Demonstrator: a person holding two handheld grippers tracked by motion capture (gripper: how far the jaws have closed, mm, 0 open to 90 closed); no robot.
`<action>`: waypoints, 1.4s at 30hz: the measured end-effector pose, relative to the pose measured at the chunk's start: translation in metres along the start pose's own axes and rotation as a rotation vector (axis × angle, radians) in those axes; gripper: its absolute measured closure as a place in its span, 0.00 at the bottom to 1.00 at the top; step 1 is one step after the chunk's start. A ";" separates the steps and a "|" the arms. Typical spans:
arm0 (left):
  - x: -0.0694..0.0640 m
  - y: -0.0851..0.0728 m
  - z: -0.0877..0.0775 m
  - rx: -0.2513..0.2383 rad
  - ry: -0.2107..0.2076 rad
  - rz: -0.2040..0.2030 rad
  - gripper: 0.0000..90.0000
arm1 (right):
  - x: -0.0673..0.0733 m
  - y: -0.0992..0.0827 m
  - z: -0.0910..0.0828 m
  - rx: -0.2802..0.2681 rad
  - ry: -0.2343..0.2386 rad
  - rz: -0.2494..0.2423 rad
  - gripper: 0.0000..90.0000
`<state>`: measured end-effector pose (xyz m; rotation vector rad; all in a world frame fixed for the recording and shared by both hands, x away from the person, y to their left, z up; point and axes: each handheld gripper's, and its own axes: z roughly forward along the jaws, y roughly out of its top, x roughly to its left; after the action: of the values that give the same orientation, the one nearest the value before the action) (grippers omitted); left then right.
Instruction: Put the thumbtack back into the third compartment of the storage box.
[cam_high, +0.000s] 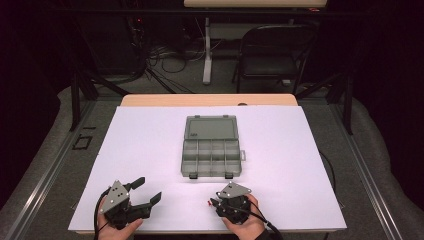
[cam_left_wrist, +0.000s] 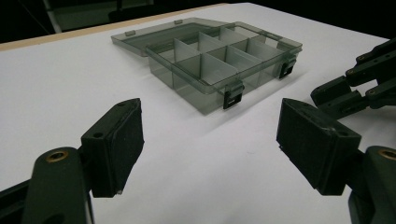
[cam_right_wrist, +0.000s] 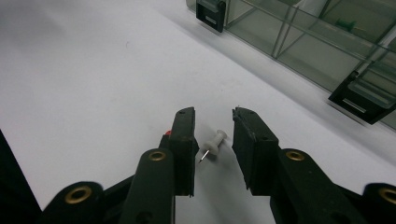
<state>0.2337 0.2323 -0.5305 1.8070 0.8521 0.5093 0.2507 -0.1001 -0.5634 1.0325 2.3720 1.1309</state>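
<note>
From the high view, our right gripper (cam_high: 214, 202) is hovering at five o'clock of the open organizer box (cam_high: 211, 156), left gripper (cam_high: 148, 191) released. In the right gripper view, jaws are straddling the white pushpin (cam_right_wrist: 213, 143) on the tabletop (cam_right_wrist: 93, 84), not yet pinching; we're centring it. One compartment is holding something green (cam_right_wrist: 353, 21).

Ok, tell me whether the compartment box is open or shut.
Open: the compartment box has its lid folded back flat on the table, dividers exposed, front latches unfastened.

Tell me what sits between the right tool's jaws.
A white pushpin lies on the sheet between the right tool jaws, untouched; a red one peeks beside one jaw, in the right gripper view.
</note>
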 end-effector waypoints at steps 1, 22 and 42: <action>0.000 0.000 0.000 0.000 0.000 0.000 0.25 | 0.000 0.000 0.000 0.003 0.000 -0.003 0.78; 0.000 0.000 -0.001 -0.002 0.000 0.002 0.25 | -0.005 -0.002 0.002 0.021 0.018 0.020 0.93; 0.000 0.000 -0.001 -0.003 -0.001 0.004 0.25 | -0.005 -0.002 0.002 0.022 0.020 0.019 0.93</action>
<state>0.2332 0.2326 -0.5299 1.8066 0.8474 0.5118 0.2547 -0.1035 -0.5660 1.0584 2.4002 1.1300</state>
